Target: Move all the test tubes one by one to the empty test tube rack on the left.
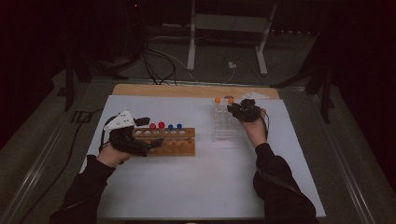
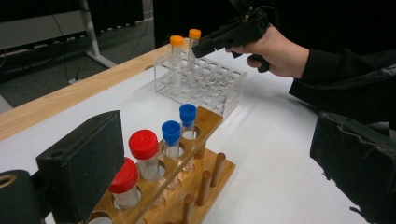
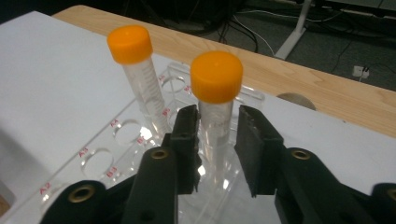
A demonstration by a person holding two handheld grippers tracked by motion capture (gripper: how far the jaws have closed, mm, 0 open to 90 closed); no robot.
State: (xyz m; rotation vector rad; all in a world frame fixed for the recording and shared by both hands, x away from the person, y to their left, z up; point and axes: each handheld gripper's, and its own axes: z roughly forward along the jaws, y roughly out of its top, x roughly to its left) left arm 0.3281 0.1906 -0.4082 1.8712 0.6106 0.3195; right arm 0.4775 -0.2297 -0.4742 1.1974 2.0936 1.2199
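Note:
A clear plastic rack holds two orange-capped tubes at its far end. My right gripper is shut on the right-hand tube just under its cap, and the tube stands upright in its hole. The other orange tube stands free beside it. From the left gripper view the right gripper reaches the far tube. A wooden rack carries two red-capped tubes and two blue-capped tubes. My left gripper is open, its jaws wide at the wooden rack's left end.
Both racks stand on a white sheet over a wooden table whose bare strip runs along the far edge. A row of pegs lines the wooden rack's near side. Cables and stand legs lie on the floor beyond.

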